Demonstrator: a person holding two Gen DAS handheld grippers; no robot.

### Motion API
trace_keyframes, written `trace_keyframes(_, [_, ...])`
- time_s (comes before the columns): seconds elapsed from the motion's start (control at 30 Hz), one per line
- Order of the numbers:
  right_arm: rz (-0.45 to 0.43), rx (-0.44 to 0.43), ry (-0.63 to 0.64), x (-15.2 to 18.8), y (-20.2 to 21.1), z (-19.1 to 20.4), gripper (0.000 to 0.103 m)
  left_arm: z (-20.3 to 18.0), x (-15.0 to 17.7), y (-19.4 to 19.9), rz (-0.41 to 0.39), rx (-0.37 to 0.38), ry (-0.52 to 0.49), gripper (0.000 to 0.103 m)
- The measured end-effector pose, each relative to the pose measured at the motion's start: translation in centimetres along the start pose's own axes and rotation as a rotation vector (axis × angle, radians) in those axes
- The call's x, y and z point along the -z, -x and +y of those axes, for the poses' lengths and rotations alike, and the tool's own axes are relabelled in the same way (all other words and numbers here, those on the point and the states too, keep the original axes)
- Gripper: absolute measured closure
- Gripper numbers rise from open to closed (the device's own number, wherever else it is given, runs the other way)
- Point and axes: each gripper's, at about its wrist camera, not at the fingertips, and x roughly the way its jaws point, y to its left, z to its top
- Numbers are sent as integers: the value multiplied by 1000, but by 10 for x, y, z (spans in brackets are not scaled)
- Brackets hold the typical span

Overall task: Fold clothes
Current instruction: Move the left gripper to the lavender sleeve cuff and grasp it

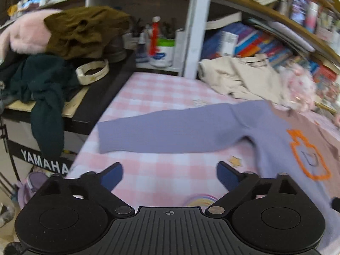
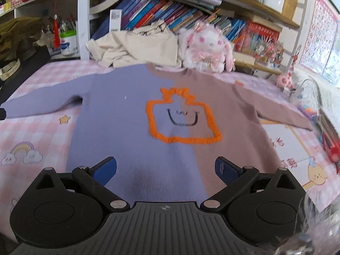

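A sweater (image 2: pixel 161 114), half lilac and half mauve-brown with an orange outlined smiling shape on the chest, lies flat and face up on a pink checked cover (image 2: pixel 31 131). Both sleeves are spread out sideways. My right gripper (image 2: pixel 165 170) hovers open over the sweater's lower middle, nothing between its blue pads. In the left wrist view the lilac sleeve (image 1: pixel 170 131) stretches across the cover just beyond my left gripper (image 1: pixel 170 176), which is open and empty above the bare checked cloth. The sweater's body (image 1: pixel 297 148) lies to its right.
A beige garment (image 2: pixel 136 46) and a pink plush rabbit (image 2: pixel 208 46) sit behind the sweater's collar against bookshelves (image 2: pixel 180 14). At the left a black keyboard stand (image 1: pixel 102 106) carries a dark green garment (image 1: pixel 42 89), an olive one (image 1: pixel 82 34) and a pink fluffy one (image 1: pixel 25 36).
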Motion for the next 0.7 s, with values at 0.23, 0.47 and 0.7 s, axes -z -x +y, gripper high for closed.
trace_keyframes(0.23, [16, 40, 63, 1, 6, 4, 3, 34, -17, -36, -10, -52, 124, 22])
trace_keyframes(0.47, [46, 79, 83, 7, 10, -1, 3, 68, -21, -62, 12, -131, 238, 36])
trace_keyframes(0.7, [73, 116, 60, 12, 11, -10, 3, 78, -21, -80, 29, -9, 375, 55])
